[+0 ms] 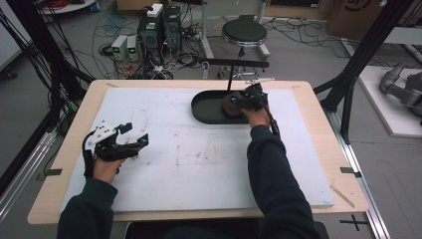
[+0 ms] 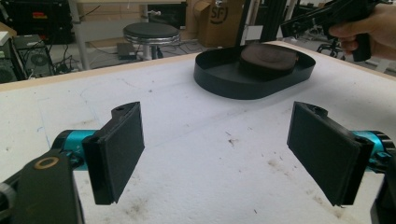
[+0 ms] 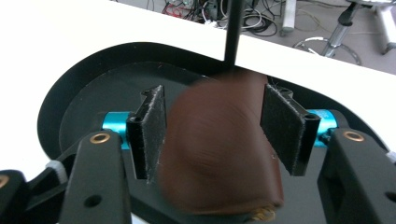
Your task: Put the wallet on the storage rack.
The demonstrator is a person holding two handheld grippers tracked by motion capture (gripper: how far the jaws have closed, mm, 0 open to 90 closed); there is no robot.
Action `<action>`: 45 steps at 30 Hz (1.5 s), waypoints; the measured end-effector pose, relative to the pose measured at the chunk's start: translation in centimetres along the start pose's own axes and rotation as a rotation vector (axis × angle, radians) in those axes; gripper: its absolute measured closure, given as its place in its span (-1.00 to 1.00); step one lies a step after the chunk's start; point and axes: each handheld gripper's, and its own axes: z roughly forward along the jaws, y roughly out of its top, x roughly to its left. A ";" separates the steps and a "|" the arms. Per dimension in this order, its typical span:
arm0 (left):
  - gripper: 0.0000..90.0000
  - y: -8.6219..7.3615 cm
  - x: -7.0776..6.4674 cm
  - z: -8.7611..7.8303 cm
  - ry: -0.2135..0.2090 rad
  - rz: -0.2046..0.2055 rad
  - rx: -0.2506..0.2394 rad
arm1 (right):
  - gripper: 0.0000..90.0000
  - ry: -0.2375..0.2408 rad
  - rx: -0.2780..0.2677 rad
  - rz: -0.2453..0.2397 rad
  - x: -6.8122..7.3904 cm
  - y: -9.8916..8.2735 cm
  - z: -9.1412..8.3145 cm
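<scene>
One rounded brown block (image 3: 219,149) sits clamped in the right claw (image 3: 212,128); the left claw (image 2: 229,154) gapes apart.

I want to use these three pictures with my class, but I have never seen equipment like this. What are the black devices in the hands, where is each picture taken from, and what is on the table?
A person holds a two-jaw gripper in each hand. The high view looks down on the table; the other two come from cameras riding on each gripper. The left gripper hangs open over the bare white surface. The right gripper reaches into a black oval tray, its jaws on either side of a brown round object. That object is blurred, so I cannot tell whether the jaws are pressing on it or what it is.
</scene>
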 end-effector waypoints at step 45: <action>-0.60 0.8 -0.6 -0.1 0.017 0.030 -0.022 | -0.52 -0.055 -0.106 -0.124 -0.9 -13.0 -15.6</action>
